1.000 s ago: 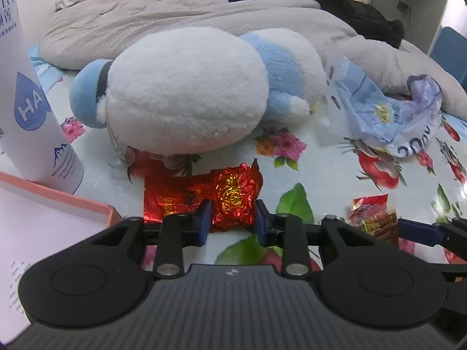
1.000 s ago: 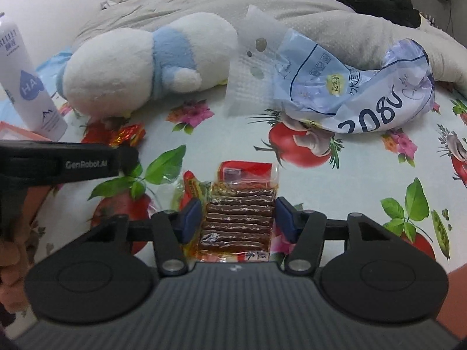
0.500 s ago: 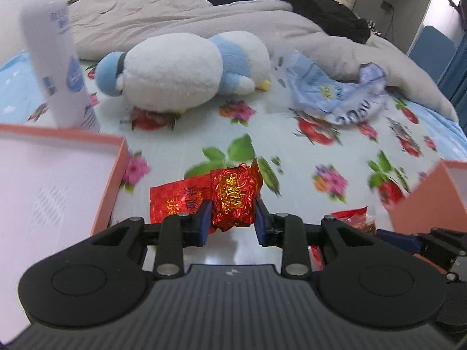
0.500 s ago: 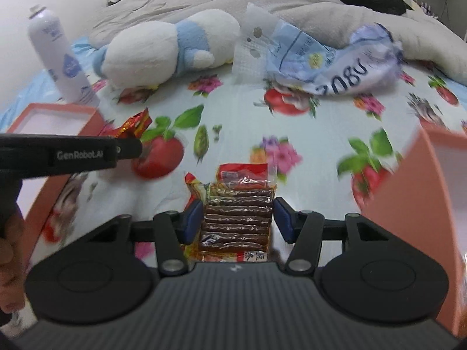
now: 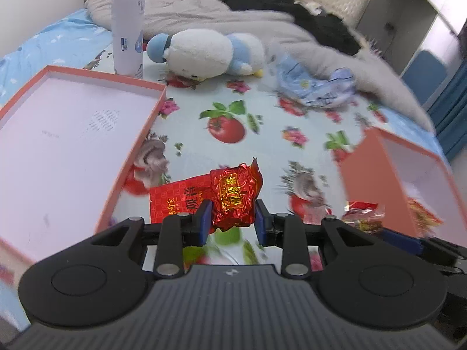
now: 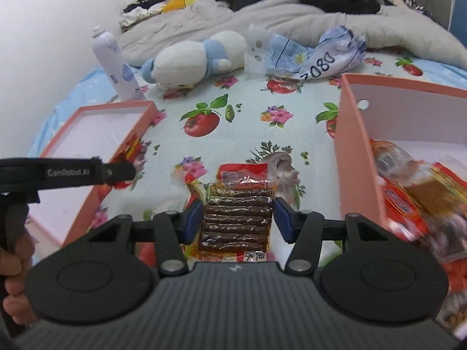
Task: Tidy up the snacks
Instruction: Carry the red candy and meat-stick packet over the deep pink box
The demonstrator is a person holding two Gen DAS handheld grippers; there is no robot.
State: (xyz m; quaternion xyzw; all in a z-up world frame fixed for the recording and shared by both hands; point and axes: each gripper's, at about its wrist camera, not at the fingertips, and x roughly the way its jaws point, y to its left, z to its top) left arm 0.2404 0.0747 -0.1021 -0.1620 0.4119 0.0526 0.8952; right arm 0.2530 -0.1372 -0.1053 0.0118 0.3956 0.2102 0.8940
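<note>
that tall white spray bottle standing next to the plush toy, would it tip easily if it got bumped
Probably. The white spray bottle stands tall and narrow on soft bedding, so a nudge near the top would likely topple it. Being round, it might then roll toward the plush toy.

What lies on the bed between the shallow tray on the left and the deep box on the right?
Only bare flowered sheet between tray and box, in the right wrist view; both held snack packs hang above it.
</note>
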